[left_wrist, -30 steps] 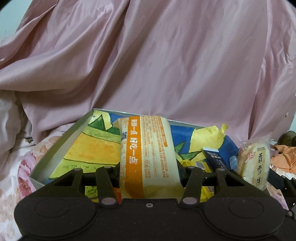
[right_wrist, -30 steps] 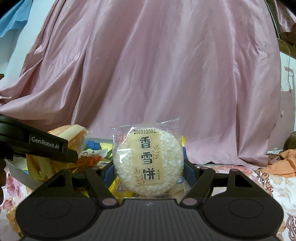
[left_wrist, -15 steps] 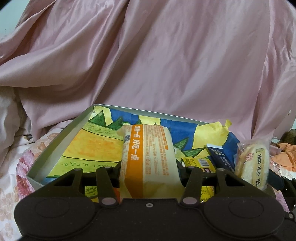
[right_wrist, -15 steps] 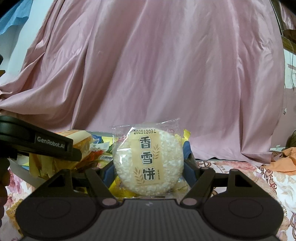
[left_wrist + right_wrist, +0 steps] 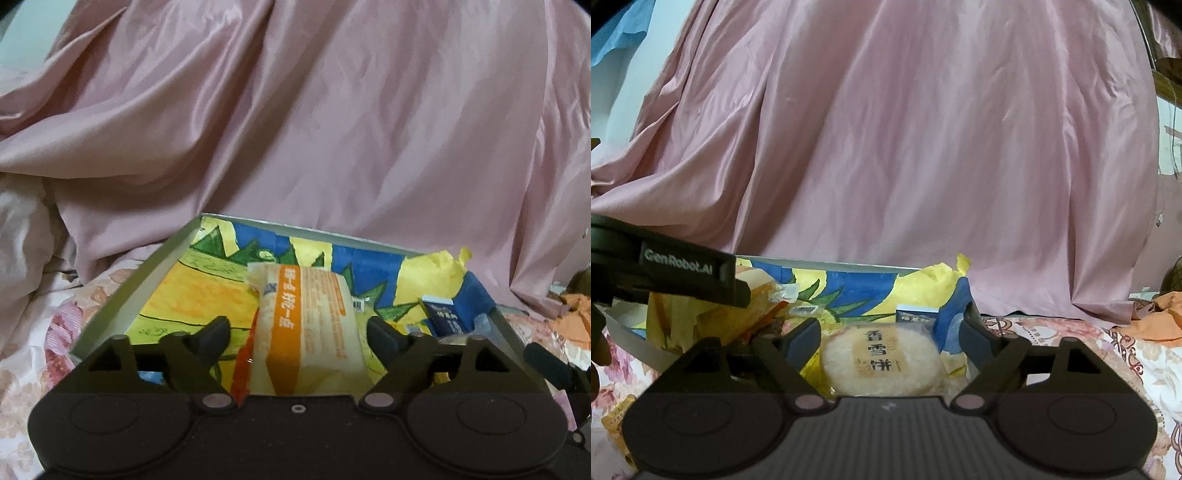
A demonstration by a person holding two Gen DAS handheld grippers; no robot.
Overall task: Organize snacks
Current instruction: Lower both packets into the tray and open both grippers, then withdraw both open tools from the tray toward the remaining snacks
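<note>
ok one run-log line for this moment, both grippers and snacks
left gripper: open, orange-striped snack pack lying in box | right gripper: open, round rice cracker pack lying between fingers | phase: release

Orange packet (image 5: 306,332) near end hidden behind gripper body — small navy box (image 5: 918,316) print unreadable.

An orange-and-cream snack packet (image 5: 306,325) lies lengthwise inside the shallow grey box (image 5: 122,306), on its yellow, green and blue printed lining, with white lettering running along the orange stripe. A round white rice cracker (image 5: 881,360) in clear wrap, printed with 3 dark characters, lies flat at the box's right end. A small dark-blue carton (image 5: 443,317) stands against the box's right wall, just behind the cracker.
</note>
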